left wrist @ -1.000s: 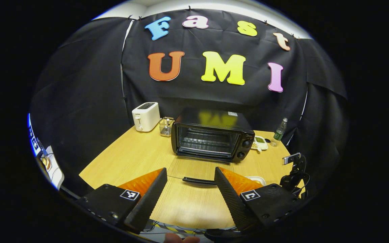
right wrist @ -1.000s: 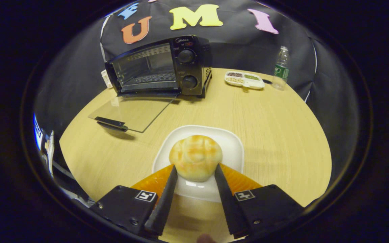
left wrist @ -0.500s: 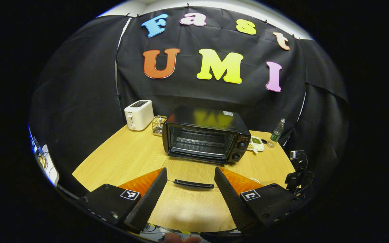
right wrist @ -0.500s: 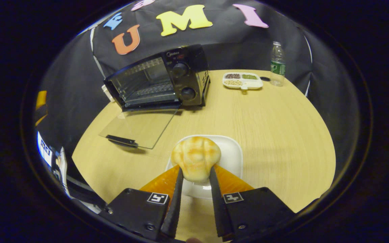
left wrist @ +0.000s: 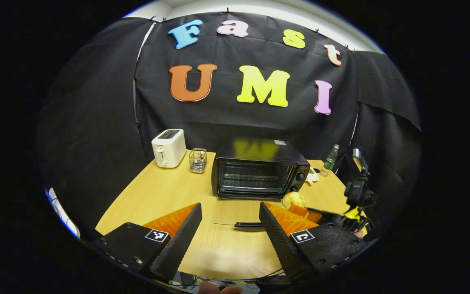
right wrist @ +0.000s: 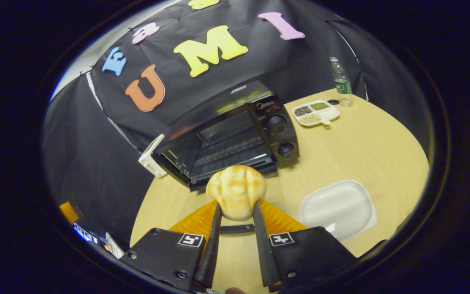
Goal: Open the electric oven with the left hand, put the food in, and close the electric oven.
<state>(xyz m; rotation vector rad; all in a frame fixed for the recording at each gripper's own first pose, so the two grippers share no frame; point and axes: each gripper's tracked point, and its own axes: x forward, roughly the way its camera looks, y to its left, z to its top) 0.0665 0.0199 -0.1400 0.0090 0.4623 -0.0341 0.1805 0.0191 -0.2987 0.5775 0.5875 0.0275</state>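
Golden-crusted and rounded, the bread bun [right wrist: 236, 191] is the piece to mind, but take the scene from the left. On the wooden worktop [left wrist: 165, 196] stand a white toaster [left wrist: 169, 148] and a small wire basket [left wrist: 197, 160], then the electric oven [left wrist: 260, 168] with its glass door [left wrist: 235, 212] folded down flat and its handle [left wrist: 248, 224] nearest the camera. The left hand-held gripper [left wrist: 230, 237] hovers above that handle, fingers spread wide, holding nothing. Rightward, the right hand-held gripper [right wrist: 235, 245] has both fingers pressed to the bun's lower sides, lifted in front of the oven mouth, clear of the white plate [right wrist: 337, 208]. The bun looks light and soft, likely to dent, so a gentle hold low on its flanks seems wise.
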